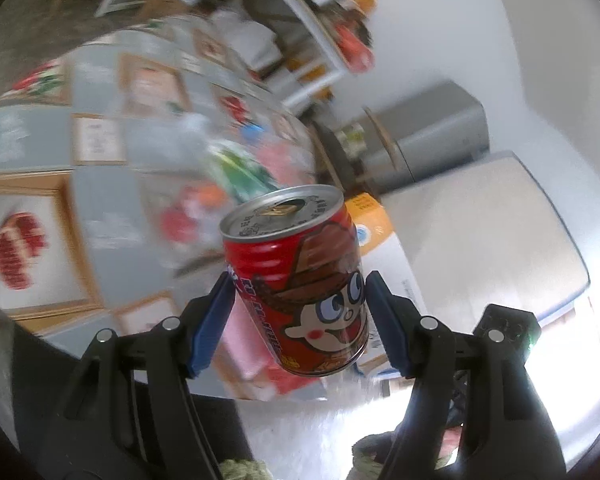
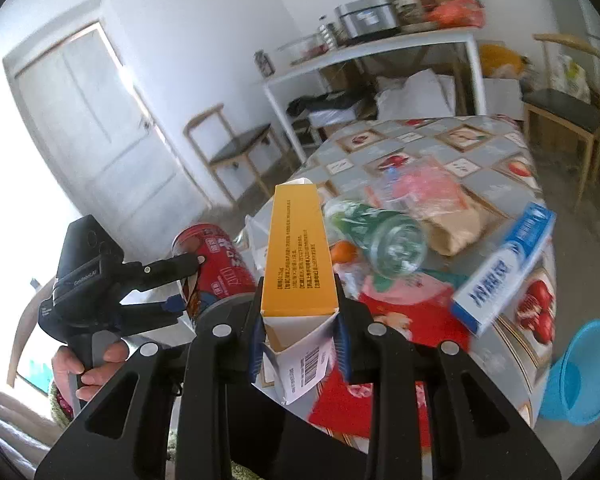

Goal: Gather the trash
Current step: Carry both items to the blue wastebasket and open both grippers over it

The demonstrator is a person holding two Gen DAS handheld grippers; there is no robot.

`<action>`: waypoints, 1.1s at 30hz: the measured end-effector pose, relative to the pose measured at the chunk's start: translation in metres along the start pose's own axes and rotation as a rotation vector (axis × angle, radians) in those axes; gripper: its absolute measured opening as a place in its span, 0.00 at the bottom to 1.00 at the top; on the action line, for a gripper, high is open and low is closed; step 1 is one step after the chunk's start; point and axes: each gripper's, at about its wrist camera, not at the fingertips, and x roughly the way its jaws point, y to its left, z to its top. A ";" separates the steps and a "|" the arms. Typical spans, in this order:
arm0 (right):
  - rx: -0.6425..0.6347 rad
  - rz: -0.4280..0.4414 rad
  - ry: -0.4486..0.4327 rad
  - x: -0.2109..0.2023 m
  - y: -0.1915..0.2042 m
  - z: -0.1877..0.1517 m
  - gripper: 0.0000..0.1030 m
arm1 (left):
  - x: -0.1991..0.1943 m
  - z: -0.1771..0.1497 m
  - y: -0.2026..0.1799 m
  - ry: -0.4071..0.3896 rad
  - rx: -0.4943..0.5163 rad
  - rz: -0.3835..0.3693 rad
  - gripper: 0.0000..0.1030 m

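Red cartoon-print drink can (image 1: pixel 300 280) is clamped between the left gripper (image 1: pixel 300 304) pads; orange carton (image 2: pixel 300 256) is clamped in the right gripper (image 2: pixel 300 320). Both are held above the tablecloth (image 2: pixel 480 136). Carry step; next, a bin must be located, possibly the blue basin (image 2: pixel 580 376) right of the right gripper.

- The red drink can (image 1: pixel 300 280) is glossy printed metal with a bare silvery lid.
- The yellow carton (image 2: pixel 298 252) is matt cardboard (white inside its open flap).
- The tabletop (image 2: pixel 500 148) wears a shiny printed oilcloth.
- The clear bottle (image 2: pixel 384 236) looks like smooth plastic.
- The blue basin (image 2: pixel 588 372) is smooth plastic.
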 end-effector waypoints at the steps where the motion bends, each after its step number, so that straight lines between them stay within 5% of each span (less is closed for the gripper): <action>1: 0.018 -0.006 -0.017 -0.009 -0.006 -0.003 0.27 | 0.013 -0.002 -0.016 0.035 0.032 -0.018 0.62; 8: 0.285 -0.166 -0.205 -0.120 -0.103 -0.044 0.27 | 0.118 -0.028 -0.110 0.294 0.191 -0.130 0.62; 15: 0.687 -0.290 -0.301 -0.186 -0.237 -0.118 0.28 | 0.277 -0.087 -0.193 0.626 0.337 -0.123 0.62; 19: 0.917 -0.316 -0.280 -0.174 -0.328 -0.157 0.28 | 0.357 -0.117 -0.211 0.778 0.356 -0.067 0.62; 27: 1.224 -0.309 -0.203 -0.089 -0.472 -0.207 0.32 | 0.483 -0.151 -0.214 0.865 0.427 0.117 0.62; 29: 1.245 -0.329 -0.171 -0.070 -0.499 -0.218 0.63 | 0.503 -0.159 -0.213 0.855 0.436 0.154 0.62; 33: 1.327 -0.367 -0.112 -0.060 -0.515 -0.257 0.64 | 0.533 -0.178 -0.204 0.872 0.419 0.216 0.61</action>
